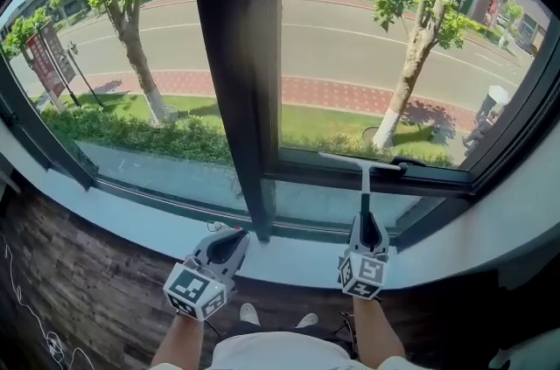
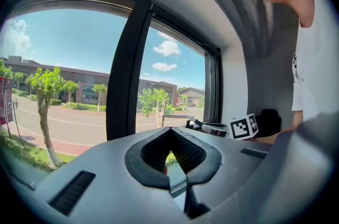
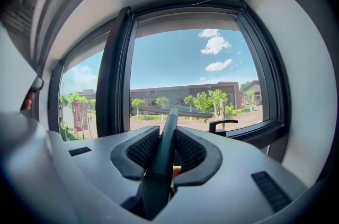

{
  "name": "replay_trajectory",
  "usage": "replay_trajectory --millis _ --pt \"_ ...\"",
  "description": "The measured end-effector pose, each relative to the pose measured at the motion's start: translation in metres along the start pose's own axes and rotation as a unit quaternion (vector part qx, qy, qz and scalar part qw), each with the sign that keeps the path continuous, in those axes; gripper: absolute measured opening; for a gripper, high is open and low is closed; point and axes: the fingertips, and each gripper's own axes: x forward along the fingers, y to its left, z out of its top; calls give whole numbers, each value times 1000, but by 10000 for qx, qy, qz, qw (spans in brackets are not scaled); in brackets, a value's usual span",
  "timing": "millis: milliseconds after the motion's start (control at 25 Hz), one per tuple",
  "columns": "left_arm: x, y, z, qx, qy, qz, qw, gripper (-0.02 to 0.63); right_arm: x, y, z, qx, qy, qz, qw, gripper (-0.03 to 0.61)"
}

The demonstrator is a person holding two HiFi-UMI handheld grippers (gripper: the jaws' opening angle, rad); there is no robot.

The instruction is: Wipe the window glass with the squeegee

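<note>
The right gripper [image 1: 365, 226] has its 2 jaws clamped on the dark handle of the squeegee [image 1: 364, 185]. The handle runs straight ahead of the jaws, and its crosswise blade [image 1: 359, 162] lies at the foot of the window glass [image 1: 367, 53], just above the lower frame rail [image 1: 306, 170]. Contact between blade and glass cannot be judged. A black window handle [image 3: 221, 123] sits ahead and to the right of this gripper, near the blade's right end. The left gripper [image 1: 232, 239], to the left of the right one, hovers over the pale sill [image 1: 131, 219]. Its 2 jaws are pressed together at the tips with nothing between them, pointing toward the base of the dark mullion [image 1: 234, 53].
</note>
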Motion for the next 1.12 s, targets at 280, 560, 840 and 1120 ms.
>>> replay_trajectory --millis 280,560,840,1120 --pt "8 -18 15 21 -107 211 9997 18 -38 -24 67 -27 -640 340 9974 100" --pt "-9 2 17 142 -261 -54 9995 18 -38 4 176 -2 -1565 255 9874 100" --pt "-56 66 20 517 -93 -575 9970 18 1 81 338 -85 -2801 108 9599 100" --pt "-79 104 25 545 -85 -868 9947 17 63 96 457 -1 -2993 -310 9537 100"
